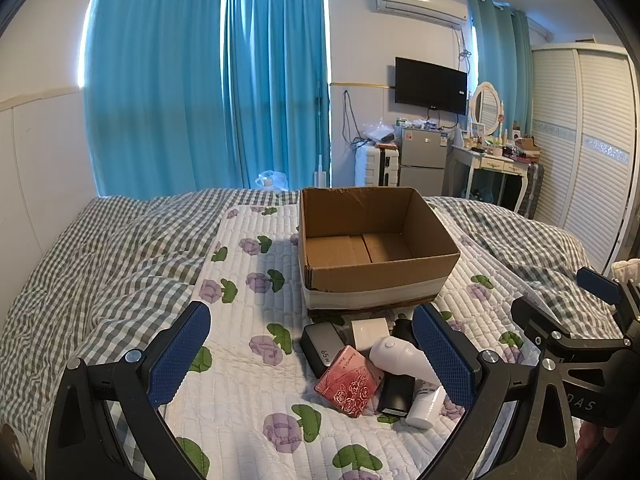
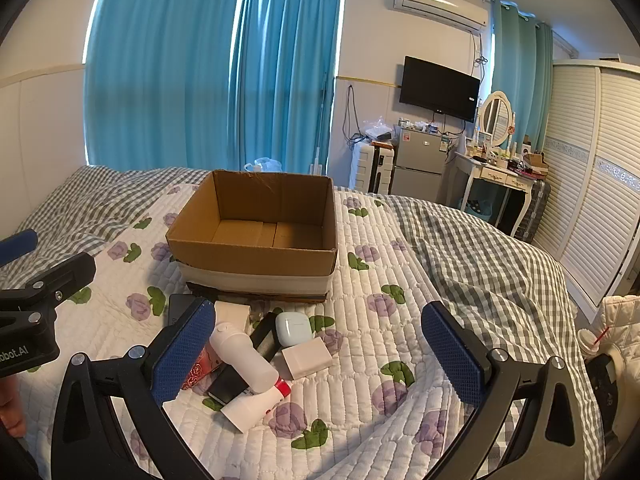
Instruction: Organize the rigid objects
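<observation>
An empty open cardboard box (image 1: 372, 276) (image 2: 256, 258) stands on the quilted floral bedspread. Just in front of it lies a pile of small items: a red rose-patterned box (image 1: 347, 382), a dark 65W charger (image 1: 320, 346), a white bottle-shaped device (image 1: 402, 356) (image 2: 244, 356), a white tube (image 2: 256, 402), black blocks (image 2: 228, 386), a pale earbud case (image 2: 293, 329) and a white cube (image 2: 307, 358). My left gripper (image 1: 316, 354) is open and empty, hovering over the pile. My right gripper (image 2: 320, 354) is open and empty, also above the pile.
The bed has a grey checked duvet (image 1: 100, 264) on both sides of the floral quilt (image 2: 380, 320). Beyond the bed are blue curtains, a small fridge (image 1: 423, 156), a dressing table (image 2: 496, 176) and a white wardrobe (image 2: 600, 184).
</observation>
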